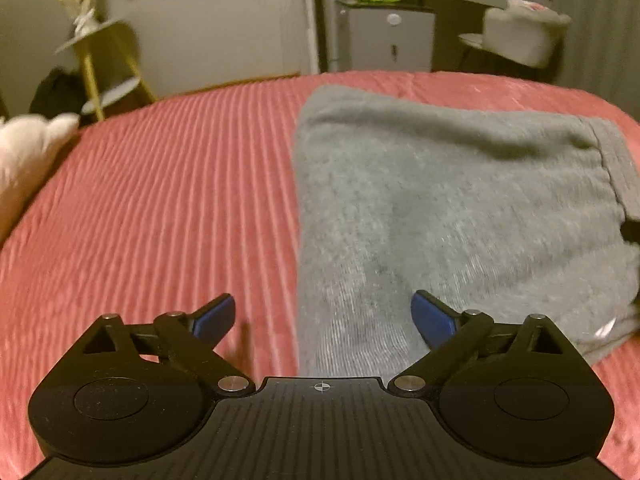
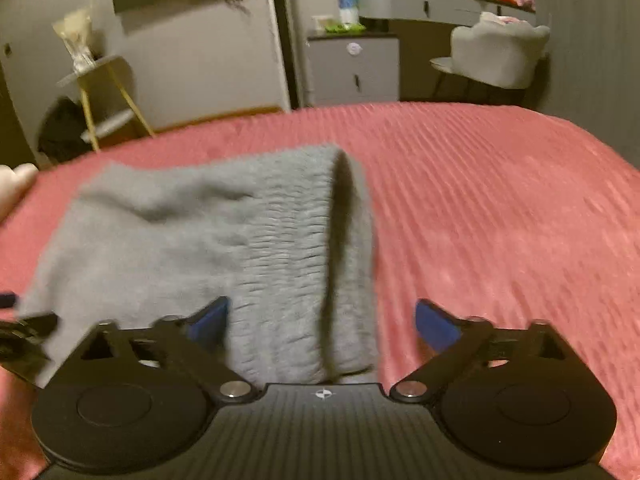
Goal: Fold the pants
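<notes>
Grey knit pants (image 1: 452, 208) lie folded in a rectangle on a red ribbed bedspread (image 1: 168, 208). My left gripper (image 1: 322, 316) hovers over the pants' left edge, its blue pads (image 1: 214, 320) spread wide and touching nothing. In the right wrist view the same pants (image 2: 224, 240) show their ribbed waistband end, with a dark fold running down it. My right gripper (image 2: 322, 320) stands open above that right edge, nothing pressed between its pads (image 2: 434, 326). The other gripper's black tip (image 2: 24, 332) shows at the far left.
A white pillow (image 1: 24, 156) lies at the bed's left edge. Beyond the bed stand a gold-legged side table (image 1: 100, 64), a grey cabinet (image 1: 388, 36), a vanity desk (image 2: 436, 4) and a pale chair (image 2: 496, 52). The red bedspread (image 2: 500, 216) stretches to the pants' right.
</notes>
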`<control>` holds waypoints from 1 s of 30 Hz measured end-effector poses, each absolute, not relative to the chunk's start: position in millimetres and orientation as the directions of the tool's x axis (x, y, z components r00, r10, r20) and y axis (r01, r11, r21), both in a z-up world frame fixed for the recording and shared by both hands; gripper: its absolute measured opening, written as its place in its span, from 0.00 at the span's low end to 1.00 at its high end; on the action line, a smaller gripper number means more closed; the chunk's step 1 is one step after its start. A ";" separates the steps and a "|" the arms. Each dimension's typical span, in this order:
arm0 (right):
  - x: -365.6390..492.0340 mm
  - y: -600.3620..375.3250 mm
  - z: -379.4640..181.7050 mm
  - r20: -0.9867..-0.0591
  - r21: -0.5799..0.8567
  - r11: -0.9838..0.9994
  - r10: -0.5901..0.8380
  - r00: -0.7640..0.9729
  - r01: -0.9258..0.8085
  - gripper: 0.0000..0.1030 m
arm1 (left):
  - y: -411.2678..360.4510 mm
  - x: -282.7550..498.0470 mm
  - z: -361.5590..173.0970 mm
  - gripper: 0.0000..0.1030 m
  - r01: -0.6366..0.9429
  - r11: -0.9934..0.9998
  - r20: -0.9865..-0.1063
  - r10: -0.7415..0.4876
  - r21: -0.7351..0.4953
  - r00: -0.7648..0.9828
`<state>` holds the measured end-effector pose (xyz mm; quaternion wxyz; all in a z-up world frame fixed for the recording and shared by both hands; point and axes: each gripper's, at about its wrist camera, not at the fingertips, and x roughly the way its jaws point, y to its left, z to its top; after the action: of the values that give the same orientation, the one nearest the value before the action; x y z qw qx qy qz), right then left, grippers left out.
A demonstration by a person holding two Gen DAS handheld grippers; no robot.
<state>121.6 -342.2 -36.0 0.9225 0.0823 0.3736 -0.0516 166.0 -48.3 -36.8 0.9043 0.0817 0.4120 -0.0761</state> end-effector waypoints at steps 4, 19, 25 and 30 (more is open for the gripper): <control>106.2 -337.0 -31.2 -0.667 0.109 0.974 -0.077 0.741 0.199 0.96 | -57.3 151.0 -19.0 0.95 0.168 0.971 -0.731 0.012 0.173 0.682; 0.6 -289.1 -2.1 -0.585 0.130 0.961 -0.124 0.801 0.244 0.96 | -62.3 60.6 -21.3 0.95 0.176 0.980 -0.755 -0.049 0.089 0.654; -6.5 -274.6 3.6 -0.591 0.119 0.969 -0.108 0.799 0.219 0.96 | -64.2 34.1 -4.2 0.97 0.199 0.976 -0.668 -0.087 0.093 0.739; -5.4 -253.9 0.8 -0.576 0.052 0.973 -0.156 0.802 0.227 0.96 | -63.6 34.4 -3.5 0.98 0.188 0.979 -0.665 -0.086 0.083 0.742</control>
<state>-5.4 -253.9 0.8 0.9474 0.0592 0.2979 -0.1011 34.4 -63.6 -3.5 0.9303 0.0724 0.3519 -0.0735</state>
